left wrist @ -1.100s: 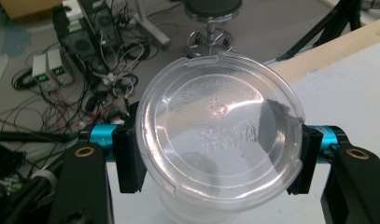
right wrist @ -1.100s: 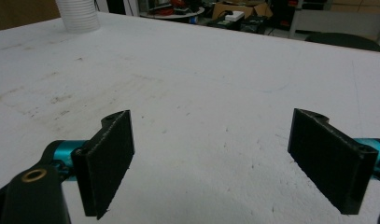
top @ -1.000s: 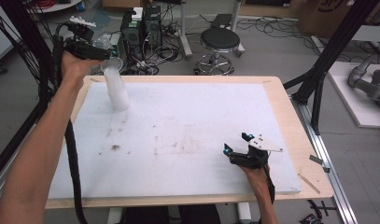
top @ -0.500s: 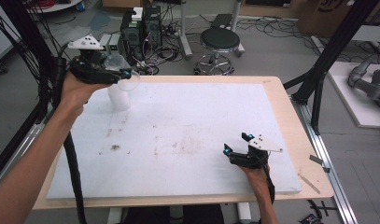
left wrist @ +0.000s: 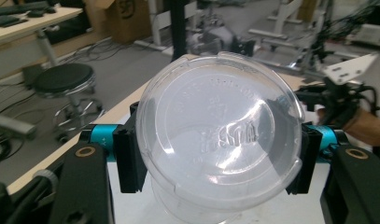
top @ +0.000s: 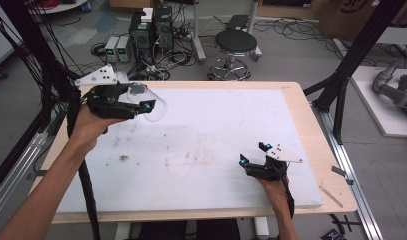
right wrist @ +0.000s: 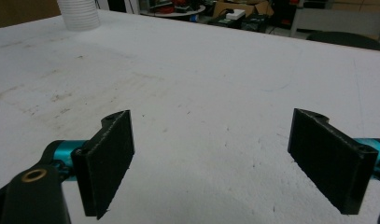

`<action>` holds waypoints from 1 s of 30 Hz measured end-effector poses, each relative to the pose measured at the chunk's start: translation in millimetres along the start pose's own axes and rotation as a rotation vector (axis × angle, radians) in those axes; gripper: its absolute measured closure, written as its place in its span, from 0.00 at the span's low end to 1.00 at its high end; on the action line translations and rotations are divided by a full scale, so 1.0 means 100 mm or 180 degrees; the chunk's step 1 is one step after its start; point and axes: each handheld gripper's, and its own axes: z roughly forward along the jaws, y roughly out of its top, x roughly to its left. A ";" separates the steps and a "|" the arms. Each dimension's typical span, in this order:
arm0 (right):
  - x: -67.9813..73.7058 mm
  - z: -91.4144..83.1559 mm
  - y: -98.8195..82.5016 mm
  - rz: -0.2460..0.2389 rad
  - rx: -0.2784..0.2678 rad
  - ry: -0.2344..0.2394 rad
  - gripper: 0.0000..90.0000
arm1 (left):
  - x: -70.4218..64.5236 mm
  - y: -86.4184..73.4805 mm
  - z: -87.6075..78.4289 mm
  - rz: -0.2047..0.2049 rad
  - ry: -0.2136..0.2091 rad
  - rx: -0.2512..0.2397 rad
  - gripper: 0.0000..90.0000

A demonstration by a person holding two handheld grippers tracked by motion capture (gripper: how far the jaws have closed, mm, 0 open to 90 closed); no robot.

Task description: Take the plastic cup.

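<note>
Left tool (top: 141,102): clamped on a clear plastic cup (top: 152,104), one pad on each side of the cup wall. Held clear of the desk (top: 201,165), above its far-left corner. In the left gripper view the cup (left wrist: 219,128) lies sideways between the pads, its flat embossed end facing the camera.

Change over the last second: a second ago the cup stood upright on the desk just ahead of the left tool, which was level with the desk's far-left edge. Half a second ago the tool had the cup and was lifting it. Now the cup is tipped on its side, off the surface, and the tool and hand have shifted nearer the person and slightly toward the desk's middle.

Right tool (top: 252,156): jaws spread wide, nothing between them, resting low over the near-right part of the desk. Unchanged in place and opening across all three high views. In the right gripper view, bare white desk (right wrist: 215,93) lies between the pads; a white ribbed stack (right wrist: 79,14) stands far ahead to the left.
</note>
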 end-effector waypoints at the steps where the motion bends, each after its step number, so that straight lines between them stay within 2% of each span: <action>1: -0.01 0.00 0.00 -0.0022 -0.0015 -0.0005 0.16 | -0.03 -0.03 0.01 0.0010 -0.0057 -0.0026 0.42; 3: -0.01 0.00 0.00 -0.0018 0.0008 0.0010 0.16 | -0.07 -0.07 0.02 0.0035 -0.0207 -0.0091 0.42; 5: -0.01 0.01 0.00 -0.0003 0.0016 0.0003 0.16 | -0.11 -0.11 0.03 0.0041 -0.0282 -0.0171 0.42; 8: -0.01 0.00 0.00 -0.0018 0.0007 0.0007 0.16 | -0.17 -0.19 0.06 0.0070 -0.0408 -0.0213 0.42; 13: -0.01 0.01 0.00 -0.0030 0.0009 0.0005 0.16 | -0.28 -0.38 0.16 0.0031 -0.0683 -0.0296 0.42; 18: -0.01 0.01 0.00 -0.0026 0.0033 0.0014 0.16 | -0.34 -0.52 0.27 -0.0022 -0.0880 -0.0367 0.42; 24: -0.01 0.01 0.00 -0.0016 0.0021 0.0019 0.16 | -0.40 -0.65 0.38 -0.0033 -0.1063 -0.0408 0.42; 30: -0.02 0.00 0.00 0.0020 -0.0001 0.0017 0.16 | -0.41 -0.71 0.42 -0.0043 -0.1070 -0.0388 0.42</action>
